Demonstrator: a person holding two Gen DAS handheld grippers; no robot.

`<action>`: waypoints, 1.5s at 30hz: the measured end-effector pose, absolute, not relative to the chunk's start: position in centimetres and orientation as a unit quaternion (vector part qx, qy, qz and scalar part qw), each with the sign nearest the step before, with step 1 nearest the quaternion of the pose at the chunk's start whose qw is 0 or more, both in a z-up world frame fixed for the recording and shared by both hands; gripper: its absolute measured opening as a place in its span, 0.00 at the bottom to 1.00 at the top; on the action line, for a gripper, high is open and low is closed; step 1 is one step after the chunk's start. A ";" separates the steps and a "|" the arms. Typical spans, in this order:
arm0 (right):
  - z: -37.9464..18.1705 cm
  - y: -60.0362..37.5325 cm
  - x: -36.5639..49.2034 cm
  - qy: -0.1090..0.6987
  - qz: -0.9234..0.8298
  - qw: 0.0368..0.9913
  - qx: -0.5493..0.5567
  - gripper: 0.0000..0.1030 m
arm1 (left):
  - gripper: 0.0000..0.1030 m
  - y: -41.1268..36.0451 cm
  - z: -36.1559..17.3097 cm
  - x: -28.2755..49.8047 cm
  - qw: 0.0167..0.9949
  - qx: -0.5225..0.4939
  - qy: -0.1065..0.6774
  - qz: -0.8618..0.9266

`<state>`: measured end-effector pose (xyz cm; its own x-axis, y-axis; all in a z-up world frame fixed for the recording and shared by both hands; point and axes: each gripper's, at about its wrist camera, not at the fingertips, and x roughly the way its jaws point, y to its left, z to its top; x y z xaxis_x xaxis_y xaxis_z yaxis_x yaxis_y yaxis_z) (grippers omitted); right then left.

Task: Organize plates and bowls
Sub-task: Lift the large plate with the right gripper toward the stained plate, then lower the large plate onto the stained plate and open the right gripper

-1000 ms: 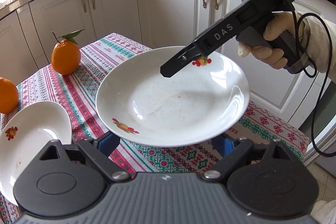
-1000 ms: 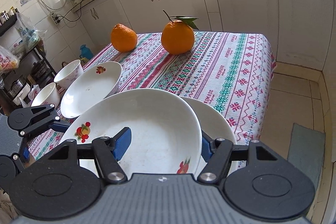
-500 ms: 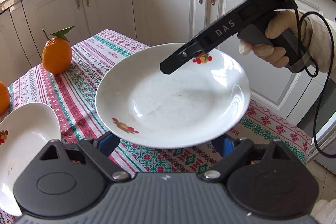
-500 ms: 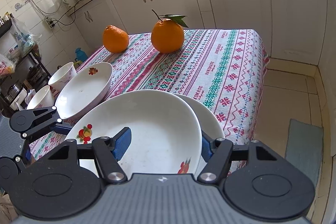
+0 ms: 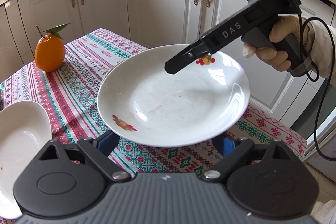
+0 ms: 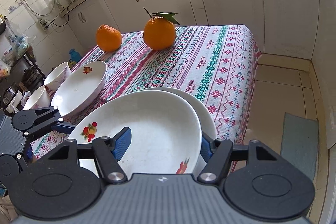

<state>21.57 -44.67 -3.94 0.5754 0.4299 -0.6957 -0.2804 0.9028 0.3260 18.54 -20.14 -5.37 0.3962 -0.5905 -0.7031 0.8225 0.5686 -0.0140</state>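
Between the blue pads of the right gripper (image 6: 164, 145) sits the rim of a white plate (image 6: 147, 127) with fruit decals; one pad lies over the inner surface, the other behind the outer edge, so the fingers are clamped on it. Plate is lifted, tilted slightly, partly overlapping a second plate (image 6: 199, 106) that rests on the patterned tablecloth (image 6: 210, 60) just beyond the fingertips. Left gripper (image 5: 167, 143): its pads are spread wide apart, one at each side under the near rim of the held plate; contact with the plate probably none, but the rim hides the tips. Left of the right fingers: a third plate (image 6: 79, 87), two white bowls (image 6: 56, 76) just beside it. Farther ahead, well apart from the plates: two oranges (image 6: 159, 33), one with stem and leaf.
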 end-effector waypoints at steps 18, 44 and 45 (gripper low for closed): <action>-3.0 -44.6 20.1 0.423 0.161 0.889 0.070 0.70 | 0.91 -19.7 -5.1 17.4 0.825 0.158 0.322 -0.436; -2.1 -41.5 17.7 0.430 0.102 0.897 -0.009 0.88 | 0.95 -15.9 -4.1 12.8 0.858 0.153 0.287 -0.397; -1.8 -41.2 17.4 0.425 0.105 0.899 -0.011 0.93 | 0.96 -15.7 -4.0 12.8 0.862 0.150 0.286 -0.390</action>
<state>17.39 -41.22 -1.80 0.6170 0.1796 -0.7662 -0.1979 0.9777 0.0698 12.80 -15.67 -4.04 0.5317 -0.5879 -0.6096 0.7589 0.6503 0.0347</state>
